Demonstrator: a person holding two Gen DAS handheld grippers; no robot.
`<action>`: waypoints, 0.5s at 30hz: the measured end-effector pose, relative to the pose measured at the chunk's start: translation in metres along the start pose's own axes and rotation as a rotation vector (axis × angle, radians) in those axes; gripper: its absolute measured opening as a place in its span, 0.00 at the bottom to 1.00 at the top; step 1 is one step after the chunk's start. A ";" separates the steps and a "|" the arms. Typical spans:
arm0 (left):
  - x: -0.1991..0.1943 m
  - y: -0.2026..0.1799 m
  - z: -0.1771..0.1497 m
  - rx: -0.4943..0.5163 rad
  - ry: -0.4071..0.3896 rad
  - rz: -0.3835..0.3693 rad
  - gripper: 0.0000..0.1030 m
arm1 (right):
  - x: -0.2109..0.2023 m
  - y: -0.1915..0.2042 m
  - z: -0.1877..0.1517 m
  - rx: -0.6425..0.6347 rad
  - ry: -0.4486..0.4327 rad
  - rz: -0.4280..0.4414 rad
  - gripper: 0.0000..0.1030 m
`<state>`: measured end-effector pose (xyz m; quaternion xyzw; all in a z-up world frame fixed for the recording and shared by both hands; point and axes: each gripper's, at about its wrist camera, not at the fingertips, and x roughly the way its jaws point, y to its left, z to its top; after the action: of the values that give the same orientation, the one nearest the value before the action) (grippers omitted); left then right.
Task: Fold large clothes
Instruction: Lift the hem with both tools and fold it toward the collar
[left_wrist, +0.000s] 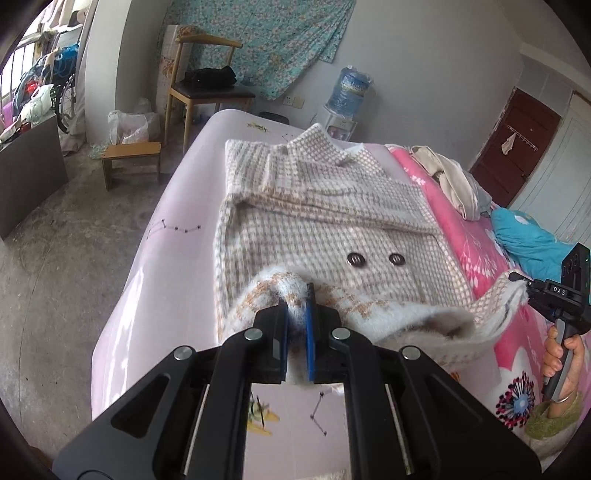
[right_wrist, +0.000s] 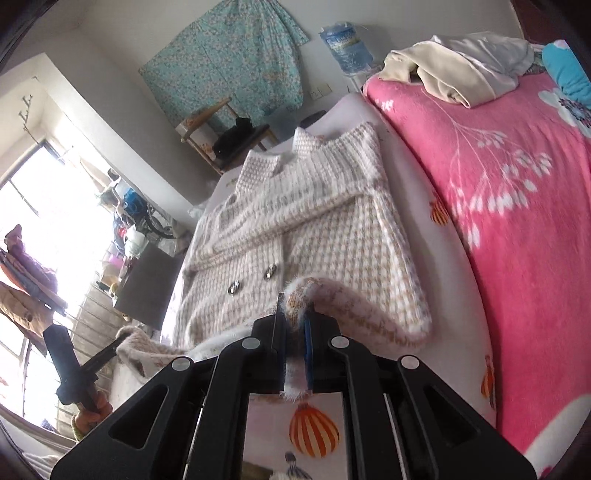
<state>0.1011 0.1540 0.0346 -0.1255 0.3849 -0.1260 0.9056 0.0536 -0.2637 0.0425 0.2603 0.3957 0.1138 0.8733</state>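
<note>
We hold the coat's hem lifted, left gripper and right gripper each clenched on a corner — the collar lies straight ahead along the bed

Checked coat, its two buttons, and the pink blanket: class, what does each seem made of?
Checked coat: probably fuzzy wool-blend knit; hairy white fringe at the hem. Buttons: dark and shiny, metal or plastic, unclear. Pink blanket: likely plush fleece; soft matte nap.

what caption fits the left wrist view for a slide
Left gripper and right gripper lift the houndstooth coat hem over the bed.
</note>
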 end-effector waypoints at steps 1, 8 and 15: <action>0.009 0.002 0.010 -0.008 -0.003 0.000 0.07 | 0.009 0.000 0.010 0.006 -0.009 0.005 0.08; 0.083 0.027 0.048 -0.080 0.068 -0.009 0.12 | 0.089 -0.025 0.054 0.104 0.038 0.013 0.24; 0.097 0.052 0.047 -0.163 0.070 -0.038 0.55 | 0.119 -0.048 0.052 0.133 0.073 -0.038 0.61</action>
<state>0.2075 0.1777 -0.0148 -0.2018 0.4227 -0.1157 0.8759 0.1712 -0.2748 -0.0305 0.3061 0.4387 0.0800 0.8411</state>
